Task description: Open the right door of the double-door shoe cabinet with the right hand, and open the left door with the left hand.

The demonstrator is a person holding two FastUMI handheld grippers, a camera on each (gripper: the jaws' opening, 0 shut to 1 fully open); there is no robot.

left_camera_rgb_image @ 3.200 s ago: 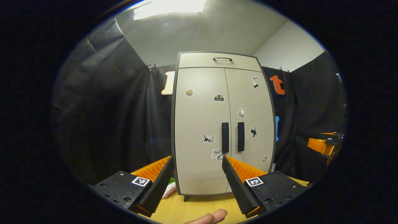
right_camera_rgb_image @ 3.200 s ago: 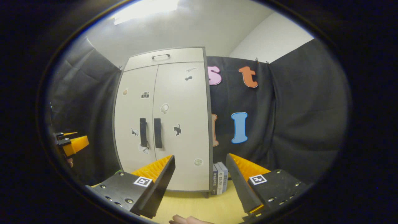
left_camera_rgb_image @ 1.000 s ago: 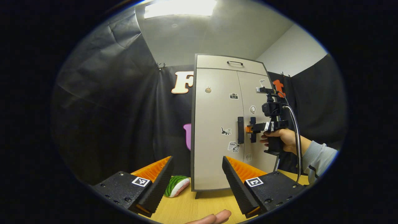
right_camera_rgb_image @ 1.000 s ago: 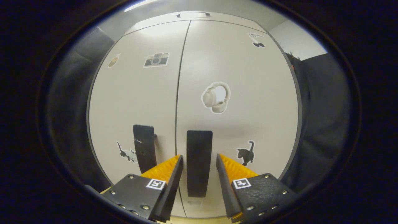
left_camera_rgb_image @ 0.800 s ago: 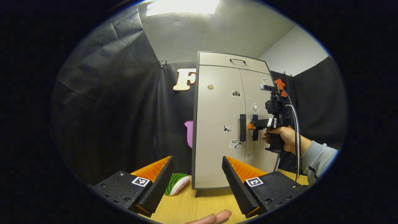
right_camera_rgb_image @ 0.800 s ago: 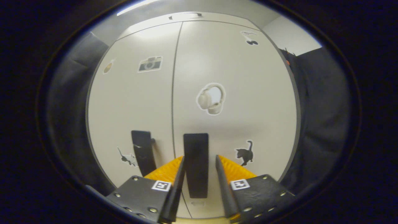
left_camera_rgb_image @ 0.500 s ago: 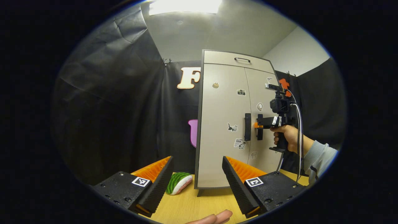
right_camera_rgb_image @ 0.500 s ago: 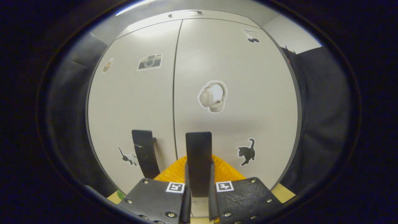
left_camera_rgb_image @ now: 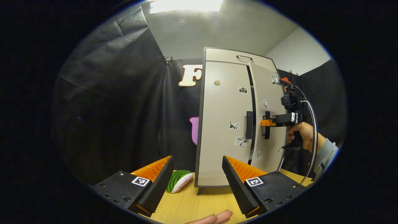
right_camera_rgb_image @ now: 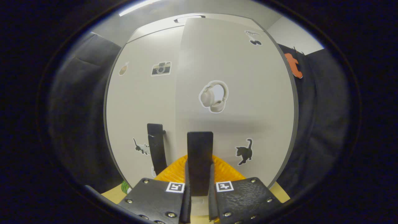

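on the table (left_camera_rgb_image: 183, 205) | right door (right_camera_rgb_image: 236, 93) ajar | left door (left_camera_rgb_image: 222, 124) closed

"What do those tongs of yours look like?"

"My left gripper (left_camera_rgb_image: 197, 158) has two wedge-shaped fingers (left_camera_rgb_image: 238, 174), ribbed on the inner faces. Each sits on a flat black block (left_camera_rgb_image: 119, 188) that carries a small black-and-white square marker (left_camera_rgb_image: 140, 181) and a few screws (left_camera_rgb_image: 127, 199). My right gripper (right_camera_rgb_image: 199, 166) is built the same way, markers and all."

"And from the side?"

"In the left gripper view the right gripper is a black pistol shape with a white band (left_camera_rgb_image: 292, 117), a small camera (left_camera_rgb_image: 290, 101) on top and a grey cable (left_camera_rgb_image: 314, 124) looping down. My sleeve (left_camera_rgb_image: 328, 154) is light grey."
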